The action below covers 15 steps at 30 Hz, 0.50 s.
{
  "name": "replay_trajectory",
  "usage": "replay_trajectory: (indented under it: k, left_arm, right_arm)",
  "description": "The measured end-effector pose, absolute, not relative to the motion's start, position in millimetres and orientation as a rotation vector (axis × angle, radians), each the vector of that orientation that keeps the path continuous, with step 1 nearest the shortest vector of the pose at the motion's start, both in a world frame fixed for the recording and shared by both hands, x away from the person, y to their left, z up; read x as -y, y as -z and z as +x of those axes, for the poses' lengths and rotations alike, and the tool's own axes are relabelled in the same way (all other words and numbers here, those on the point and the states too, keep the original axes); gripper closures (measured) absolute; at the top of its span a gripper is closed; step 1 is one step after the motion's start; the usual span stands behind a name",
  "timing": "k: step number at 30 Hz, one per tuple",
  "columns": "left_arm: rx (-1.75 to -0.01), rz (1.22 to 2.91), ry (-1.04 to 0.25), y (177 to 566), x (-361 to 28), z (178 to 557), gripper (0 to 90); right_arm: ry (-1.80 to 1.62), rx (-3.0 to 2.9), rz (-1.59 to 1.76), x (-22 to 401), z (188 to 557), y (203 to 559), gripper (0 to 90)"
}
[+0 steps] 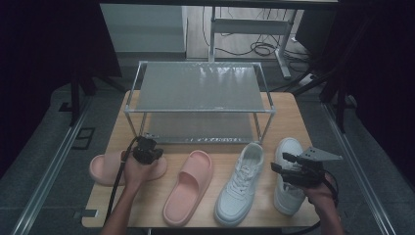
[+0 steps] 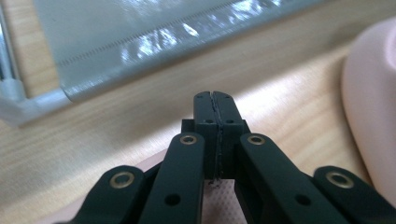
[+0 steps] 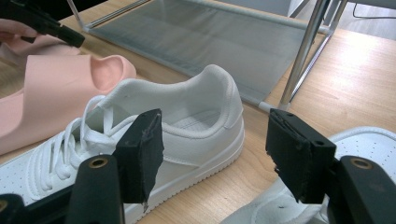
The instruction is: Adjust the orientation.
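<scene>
Two pink slides lie on the wooden table [image 1: 288, 112]: the left slide [image 1: 103, 170] under my left hand, the other slide [image 1: 188, 187] nearer the middle. Beside them are two white sneakers, one [image 1: 241, 183] centre-right and one [image 1: 289, 147] at the far right. My left gripper [image 1: 145, 145] hovers over the left slide's far edge, pointing at the rack; in the left gripper view its jaws [image 2: 215, 100] are shut with nothing between them. My right gripper [image 1: 281, 163] hangs open over the far-right sneaker. In the right gripper view it [image 3: 217, 154] frames the middle sneaker's heel [image 3: 201, 116] without touching it.
A two-tier metal shoe rack [image 1: 200, 88] stands at the back of the table, both its shelves bare; its lower shelf [image 3: 224, 42] and a leg [image 3: 301, 56] lie just beyond the sneakers. Dark curtains and floor rails surround the table.
</scene>
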<state>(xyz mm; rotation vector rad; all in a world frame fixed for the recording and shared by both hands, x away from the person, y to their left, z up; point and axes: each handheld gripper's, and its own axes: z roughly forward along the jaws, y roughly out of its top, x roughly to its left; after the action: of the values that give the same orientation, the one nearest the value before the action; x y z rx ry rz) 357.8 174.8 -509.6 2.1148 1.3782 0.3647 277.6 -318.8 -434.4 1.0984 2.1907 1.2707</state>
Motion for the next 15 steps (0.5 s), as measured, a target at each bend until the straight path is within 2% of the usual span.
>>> replay_trajectory:
  k: [15]
  left_arm:
    - [-1.314, 2.108, -0.33, 511, -181, 312, 89.5]
  right_arm:
    - [-1.268, -2.198, 1.093, 316, 277, 434, 37.3]
